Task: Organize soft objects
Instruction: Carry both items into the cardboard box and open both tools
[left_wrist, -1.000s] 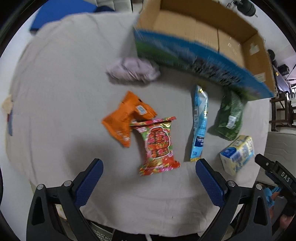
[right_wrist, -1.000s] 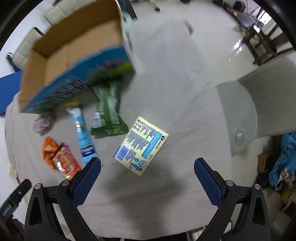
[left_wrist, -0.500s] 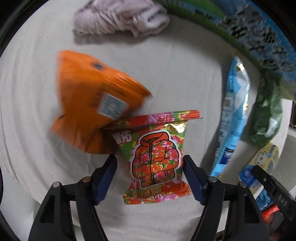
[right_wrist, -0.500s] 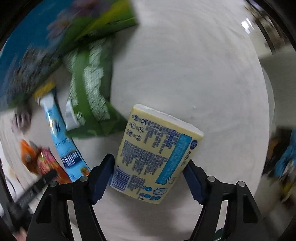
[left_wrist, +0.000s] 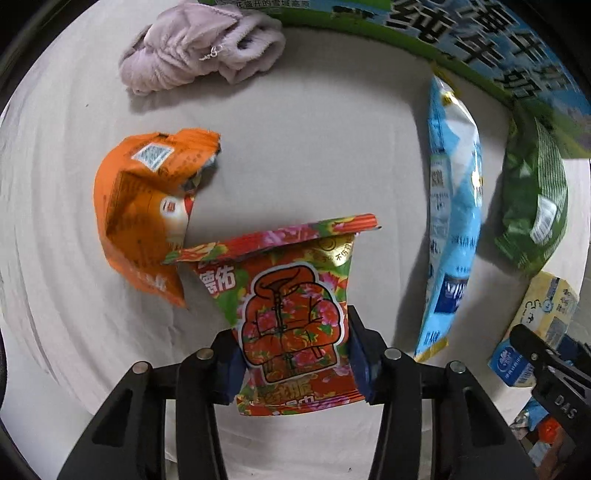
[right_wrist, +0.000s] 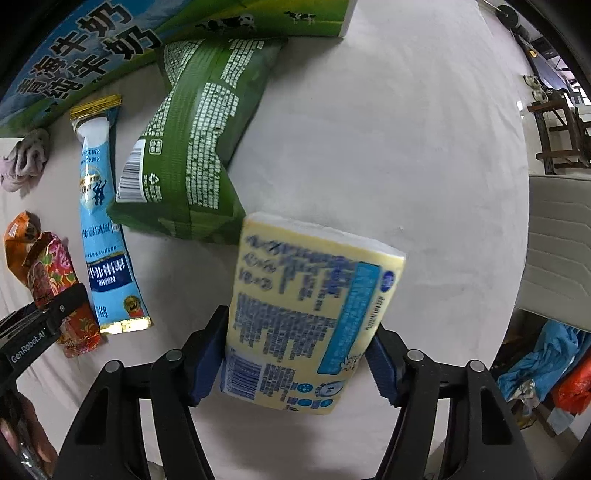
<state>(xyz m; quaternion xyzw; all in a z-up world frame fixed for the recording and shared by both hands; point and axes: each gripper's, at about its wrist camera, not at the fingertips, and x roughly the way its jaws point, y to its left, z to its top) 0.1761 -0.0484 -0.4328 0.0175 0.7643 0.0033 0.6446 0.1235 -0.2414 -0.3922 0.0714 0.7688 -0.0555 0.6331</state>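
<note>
My left gripper (left_wrist: 295, 362) pinches the snack bag (left_wrist: 291, 317), my right gripper (right_wrist: 295, 354) the tissue pack (right_wrist: 310, 317); both packs point toward the box (right_wrist: 110, 55) at twelve o'clock.

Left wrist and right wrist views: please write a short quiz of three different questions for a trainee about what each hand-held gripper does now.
1. True or false: the left hand-held gripper is shut on the floral red snack packet.
2. What does the right hand-held gripper hold? A) green bag B) yellow tissue pack C) blue sachet
3. Fill in: the lilac cloth lies beside the printed ____ box.

Key: 1 true; 2 B; 3 milk.
</note>
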